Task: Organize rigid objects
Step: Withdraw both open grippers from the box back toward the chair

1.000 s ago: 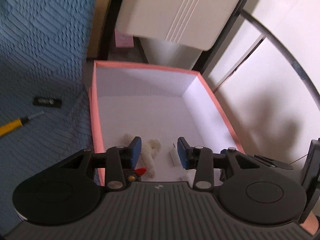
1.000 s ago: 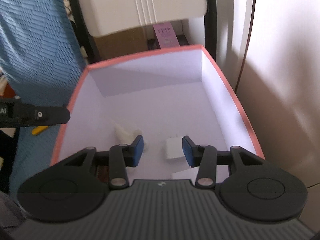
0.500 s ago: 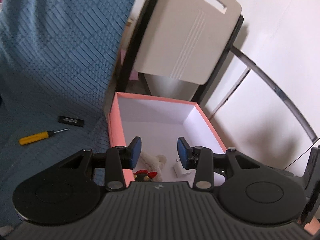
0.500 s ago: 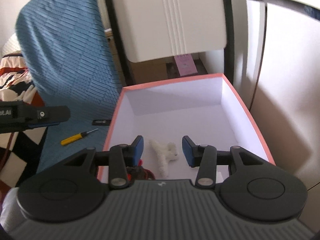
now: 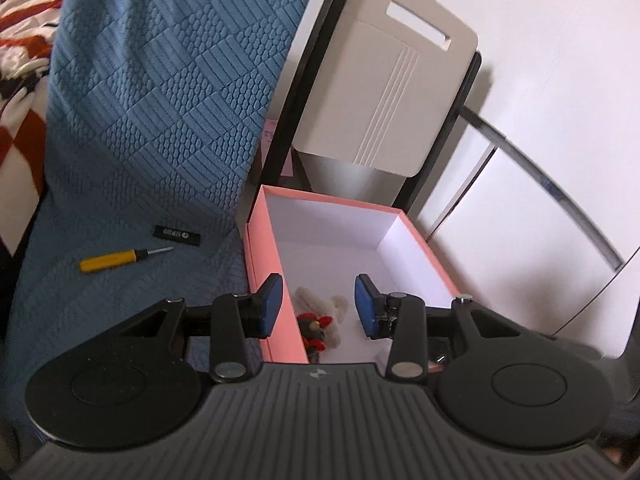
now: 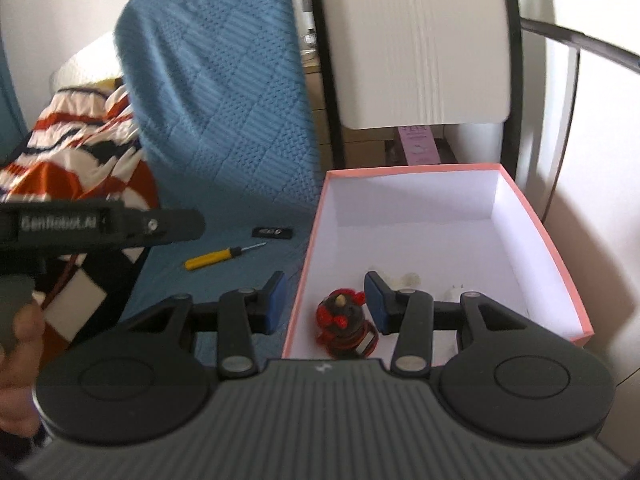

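- The left gripper (image 5: 318, 306) hangs above the near end of the pink box (image 5: 262, 240), its blue pads parted a moderate way with nothing between them.
- The right gripper (image 6: 325, 302) is parted about as much and is likewise empty; it sits over the box's near left corner.
- The box stands open on the right of the scene, its white inside showing, beside a blue quilted cover (image 5: 160, 100).
- Inside the box at the near end lie a red-and-black toy (image 6: 344, 320), a cream fluffy toy (image 5: 320, 304) just beyond it, and a small white plug (image 6: 454, 291) further right.
- On the blue cover, left of the box and well apart from it, lie a yellow-handled screwdriver (image 5: 116, 259) and, just beyond its tip, a small black stick (image 5: 177, 235).
- A white folding chair (image 5: 384, 92) leans behind the box's far end.
- At the left of the right wrist view, a hand (image 6: 18, 344) holds the other gripper's handle.
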`<action>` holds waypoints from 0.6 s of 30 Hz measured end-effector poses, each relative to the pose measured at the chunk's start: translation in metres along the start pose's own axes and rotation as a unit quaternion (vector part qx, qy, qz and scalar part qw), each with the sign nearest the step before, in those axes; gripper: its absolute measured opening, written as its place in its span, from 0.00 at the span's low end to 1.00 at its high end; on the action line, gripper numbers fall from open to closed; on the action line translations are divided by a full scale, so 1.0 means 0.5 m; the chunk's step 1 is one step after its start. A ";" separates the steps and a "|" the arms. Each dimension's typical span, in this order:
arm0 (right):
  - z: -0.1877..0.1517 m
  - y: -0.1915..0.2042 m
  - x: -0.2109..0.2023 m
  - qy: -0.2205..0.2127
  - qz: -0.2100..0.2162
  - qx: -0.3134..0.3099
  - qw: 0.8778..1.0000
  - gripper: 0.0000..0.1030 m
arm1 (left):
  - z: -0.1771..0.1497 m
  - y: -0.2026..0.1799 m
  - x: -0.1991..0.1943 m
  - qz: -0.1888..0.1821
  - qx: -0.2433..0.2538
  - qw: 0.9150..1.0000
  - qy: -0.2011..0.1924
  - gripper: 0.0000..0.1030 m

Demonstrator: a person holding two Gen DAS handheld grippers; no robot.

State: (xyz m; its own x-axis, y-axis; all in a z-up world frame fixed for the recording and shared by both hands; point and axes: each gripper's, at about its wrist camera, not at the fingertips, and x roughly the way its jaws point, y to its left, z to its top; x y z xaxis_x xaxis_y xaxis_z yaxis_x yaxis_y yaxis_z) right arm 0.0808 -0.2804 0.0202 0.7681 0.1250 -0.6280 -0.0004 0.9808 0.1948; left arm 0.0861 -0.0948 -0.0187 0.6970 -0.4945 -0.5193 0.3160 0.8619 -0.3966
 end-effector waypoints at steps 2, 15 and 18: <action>-0.011 0.013 -0.008 0.003 0.005 -0.006 1.000 0.45 | -0.005 0.006 -0.015 0.001 -0.009 1.000 -0.003 0.44; -0.046 0.069 -0.010 0.034 0.024 -0.001 0.999 0.45 | -0.047 0.069 -0.060 0.024 -0.022 0.999 0.000 0.44; -0.052 0.083 0.000 0.041 0.032 -0.002 0.999 0.45 | -0.055 0.090 -0.064 0.033 -0.026 0.999 0.004 0.44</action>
State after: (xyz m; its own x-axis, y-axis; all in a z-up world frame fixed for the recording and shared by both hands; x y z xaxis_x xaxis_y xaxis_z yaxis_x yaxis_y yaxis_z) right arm 0.0642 -0.2357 0.0089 0.7113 0.1999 -0.6739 -0.0516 0.9710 0.2336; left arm 0.0607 -0.0432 -0.0408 0.7102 -0.4385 -0.5508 0.2356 0.8852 -0.4011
